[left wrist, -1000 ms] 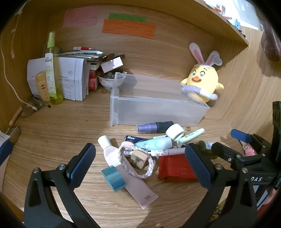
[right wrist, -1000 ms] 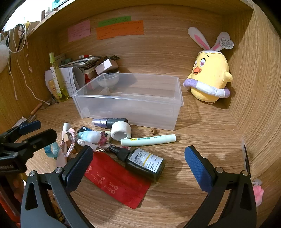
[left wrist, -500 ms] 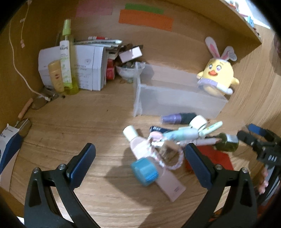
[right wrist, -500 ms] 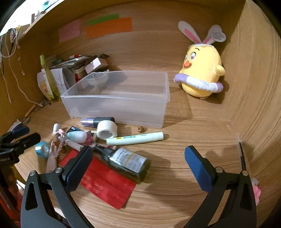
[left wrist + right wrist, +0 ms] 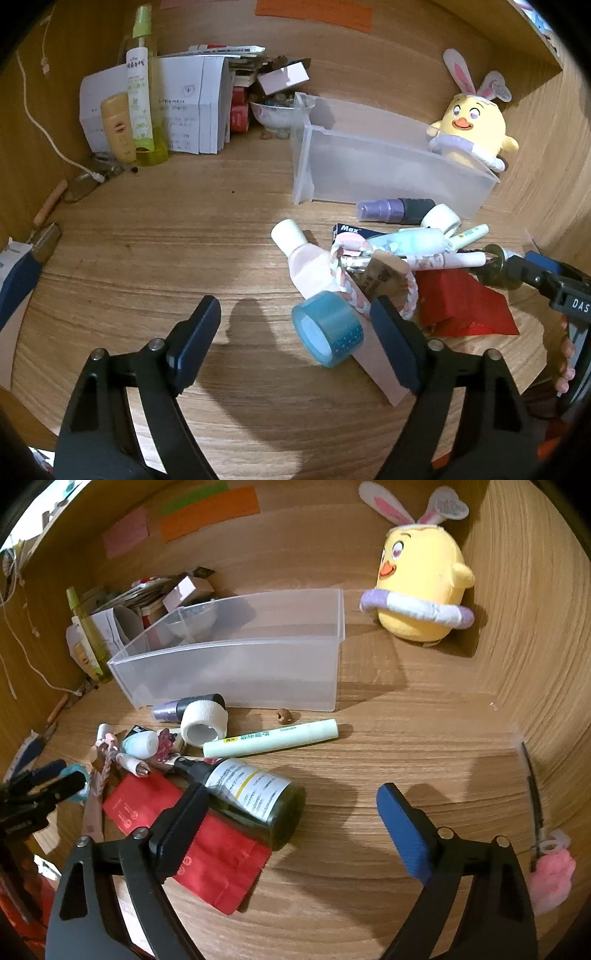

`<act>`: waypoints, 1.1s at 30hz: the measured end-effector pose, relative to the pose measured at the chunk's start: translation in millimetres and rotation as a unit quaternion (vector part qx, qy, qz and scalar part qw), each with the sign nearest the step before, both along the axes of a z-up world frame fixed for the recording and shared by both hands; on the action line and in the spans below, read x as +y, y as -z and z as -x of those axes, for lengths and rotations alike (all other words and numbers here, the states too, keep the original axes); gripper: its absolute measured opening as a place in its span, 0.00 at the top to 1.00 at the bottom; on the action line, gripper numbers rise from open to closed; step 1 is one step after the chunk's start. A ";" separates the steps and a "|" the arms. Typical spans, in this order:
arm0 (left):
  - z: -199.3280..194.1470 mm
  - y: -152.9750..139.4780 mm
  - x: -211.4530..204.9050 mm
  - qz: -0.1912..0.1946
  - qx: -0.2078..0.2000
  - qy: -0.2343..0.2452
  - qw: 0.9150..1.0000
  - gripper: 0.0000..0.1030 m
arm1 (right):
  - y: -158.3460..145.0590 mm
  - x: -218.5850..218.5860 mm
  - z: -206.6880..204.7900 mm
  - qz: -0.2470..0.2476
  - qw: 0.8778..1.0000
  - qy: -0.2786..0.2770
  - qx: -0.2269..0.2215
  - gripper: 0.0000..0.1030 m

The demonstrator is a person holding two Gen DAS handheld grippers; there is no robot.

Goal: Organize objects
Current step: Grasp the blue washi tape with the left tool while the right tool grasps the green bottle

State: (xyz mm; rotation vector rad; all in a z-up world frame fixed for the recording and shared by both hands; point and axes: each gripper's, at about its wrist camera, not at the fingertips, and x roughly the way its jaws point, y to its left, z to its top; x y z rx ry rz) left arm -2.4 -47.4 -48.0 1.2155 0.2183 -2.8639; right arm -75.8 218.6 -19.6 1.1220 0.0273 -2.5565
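A clear plastic bin (image 5: 388, 166) (image 5: 236, 664) stands empty on the wooden desk. In front of it lies a heap of small items: a blue tape roll (image 5: 327, 339), a pink tube (image 5: 314, 269), a braided bracelet (image 5: 373, 280), a purple bottle (image 5: 395, 210), a white tape roll (image 5: 203, 723), a green marker (image 5: 273, 738), a dark green bottle (image 5: 255, 797) and a red packet (image 5: 192, 838). My left gripper (image 5: 299, 343) is open around the blue tape roll, not touching it. My right gripper (image 5: 291, 823) is open just right of the dark green bottle's base.
A yellow plush chick (image 5: 421, 587) sits at the back right. Papers, a green spray bottle (image 5: 142, 92) and a bowl (image 5: 277, 114) crowd the back left corner. A pink fluffy pen (image 5: 539, 834) lies by the right wall.
Both grippers have moved forward and down toward the heap. The blue tape roll now lies between the left fingers; the dark green bottle is at the right gripper's left finger.
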 end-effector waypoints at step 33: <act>4.0 -15.4 -7.8 -0.008 0.030 -0.002 1.000 0.83 | -2.7 0.9 9.5 0.071 0.997 0.002 0.002 0.48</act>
